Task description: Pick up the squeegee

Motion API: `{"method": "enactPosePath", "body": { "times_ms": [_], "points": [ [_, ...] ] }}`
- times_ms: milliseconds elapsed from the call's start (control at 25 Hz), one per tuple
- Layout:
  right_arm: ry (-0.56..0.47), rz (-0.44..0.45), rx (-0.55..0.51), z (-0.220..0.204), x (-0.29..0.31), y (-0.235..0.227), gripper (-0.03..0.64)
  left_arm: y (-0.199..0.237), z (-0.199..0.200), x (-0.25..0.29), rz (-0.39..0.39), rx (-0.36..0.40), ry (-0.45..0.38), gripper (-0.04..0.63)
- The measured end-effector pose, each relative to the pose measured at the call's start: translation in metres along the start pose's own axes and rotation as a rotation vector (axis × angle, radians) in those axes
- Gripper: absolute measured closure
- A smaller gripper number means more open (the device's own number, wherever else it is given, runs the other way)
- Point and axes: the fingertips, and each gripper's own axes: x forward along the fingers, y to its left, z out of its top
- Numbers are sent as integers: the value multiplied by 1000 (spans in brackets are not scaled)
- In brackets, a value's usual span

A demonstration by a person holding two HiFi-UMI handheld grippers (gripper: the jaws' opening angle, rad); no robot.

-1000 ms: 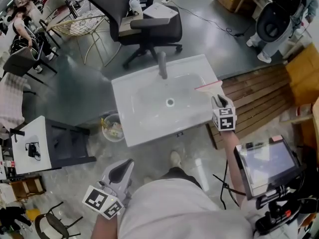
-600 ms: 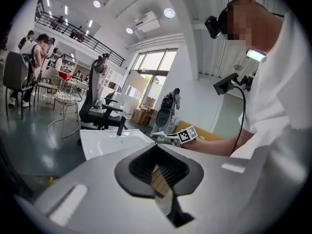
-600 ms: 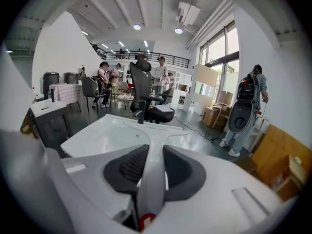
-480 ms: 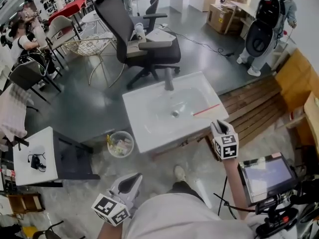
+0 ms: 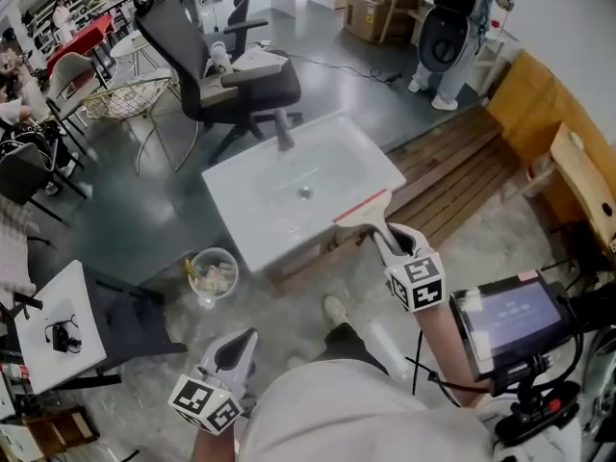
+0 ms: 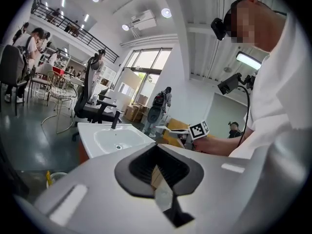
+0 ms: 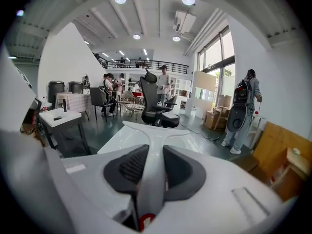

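The squeegee has a white handle and a red-edged blade. It hangs in the air over the sink's near right corner, and my right gripper is shut on its handle. In the right gripper view the white handle runs out between the dark pads, and the blade spreads crosswise ahead. My left gripper stays low beside the person's body with its tips together and nothing in it. In its own view the left gripper looks towards the sink, with the right gripper's marker cube beyond.
The white sink with a dark faucet rests on wooden pallets. A small bin sits at its left front. A black office chair stands behind, a white table is at left, and a person stands at the far back.
My right gripper has lifted the squeegee off the sink's right edge and drawn it back towards the person. The left gripper has shifted a little; the whole view has swung.
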Motion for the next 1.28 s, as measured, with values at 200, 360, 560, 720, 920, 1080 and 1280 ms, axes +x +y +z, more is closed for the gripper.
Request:
{"method": "enactPosePath", "body": {
  "times_ms": [200, 360, 560, 720, 920, 1080, 1280],
  "points": [
    [-12, 6, -4, 2, -34, 21, 520, -10, -4, -7, -32, 11, 11, 591],
    [-21, 23, -1, 8, -55, 34, 520, -18, -2, -8, -47, 20, 23, 591],
    [-28, 57, 1, 7, -60, 35, 520, -26, -7, 7, -48, 23, 34, 591],
    [-25, 70, 5, 2, -59, 36, 520, -27, -10, 15, -49, 23, 40, 591],
    [-28, 81, 5, 4, -59, 42, 520, -26, -11, 17, -53, 21, 46, 591],
    [-33, 87, 4, 6, -60, 45, 520, -25, -12, 19, -57, 22, 52, 591],
    [-32, 89, 4, 6, -61, 45, 520, -27, -9, 23, -65, 26, 49, 591]
  ]
}}
